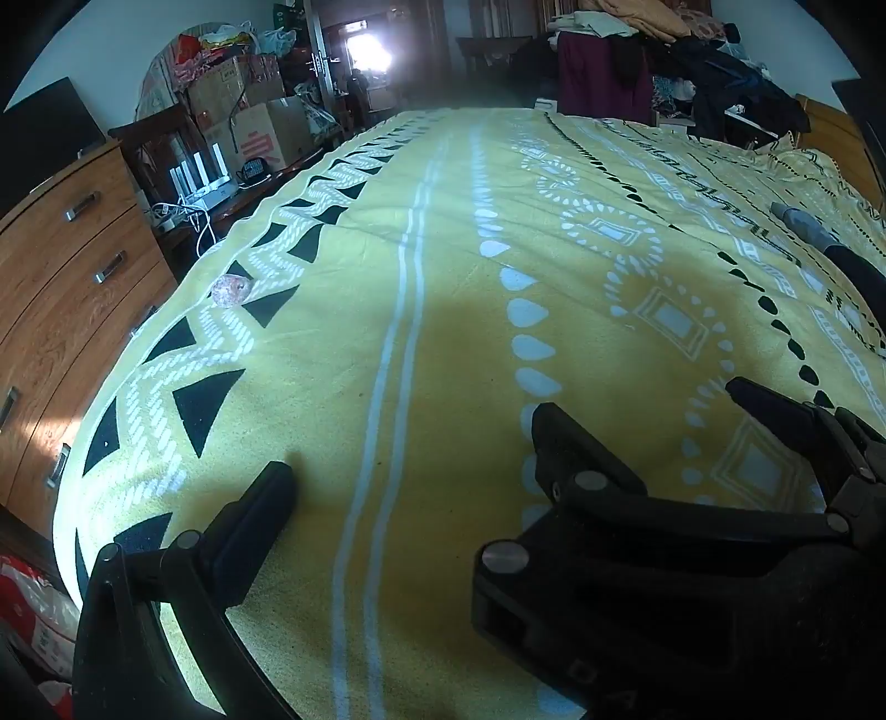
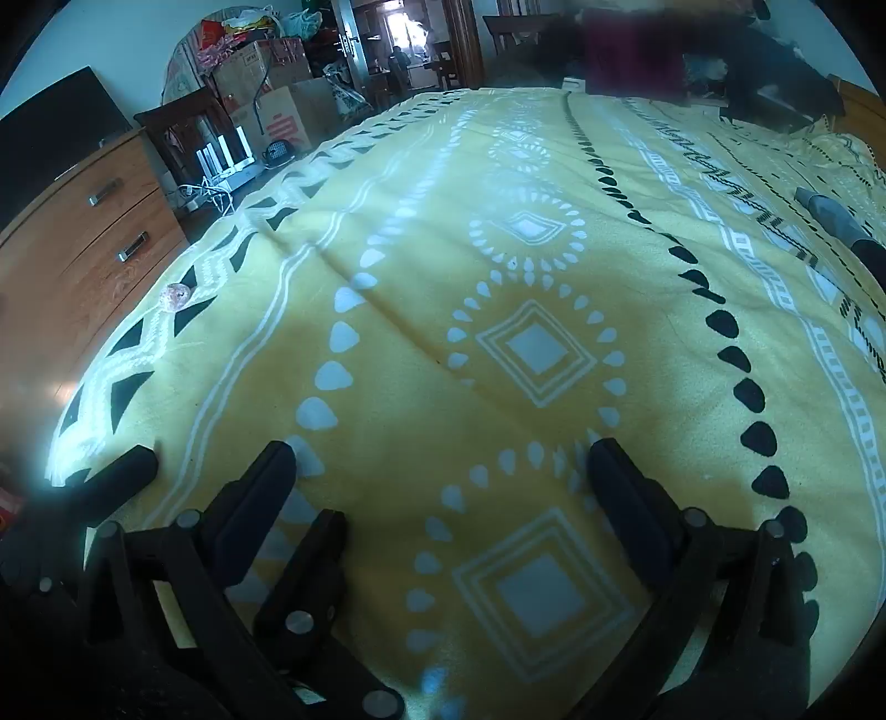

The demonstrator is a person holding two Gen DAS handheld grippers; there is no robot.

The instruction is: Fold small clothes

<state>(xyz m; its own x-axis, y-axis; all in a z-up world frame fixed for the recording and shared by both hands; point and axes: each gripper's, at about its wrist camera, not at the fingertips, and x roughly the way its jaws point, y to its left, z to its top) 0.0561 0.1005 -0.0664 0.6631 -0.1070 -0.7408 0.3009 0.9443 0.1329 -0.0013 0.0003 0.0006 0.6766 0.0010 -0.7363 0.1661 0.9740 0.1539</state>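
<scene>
Bed (image 1: pixel 443 332) fills both views, covered by a yellow patterned blanket (image 2: pixel 421 387), spread flat with one shallow crease running near-left to far-left in the right wrist view. No folded garment lies anywhere on it, so by my read the task is either at its very start or between items; nothing shows as done.

Far right, a clothes pile (image 1: pixel 637 22) sits on furniture beyond the bed, well apart from both grippers. Could be the stock to fold, cannot tell.

Left of the bed stands a dresser (image 1: pixel 66 266), with boxes (image 1: pixel 260 127) stacked behind it.

Left gripper (image 1: pixel 410 437) hovers low over the near blanket, jaws spread, nothing between them. Right gripper (image 2: pixel 443 448) is just beside it, to the right, jaws spread too, empty.

Right edge of the bed: a grey-and-dark cloth item (image 1: pixel 808 227), sock-like, partly cut off by the frame. Likely the small garment to fold; lies unfolded, untouched, well apart from both grippers.

Left edge of the blanket: a small pink round thing (image 1: pixel 231 289), too small to identify.

Left to do: reach a garment, lay it out, fold it.
</scene>
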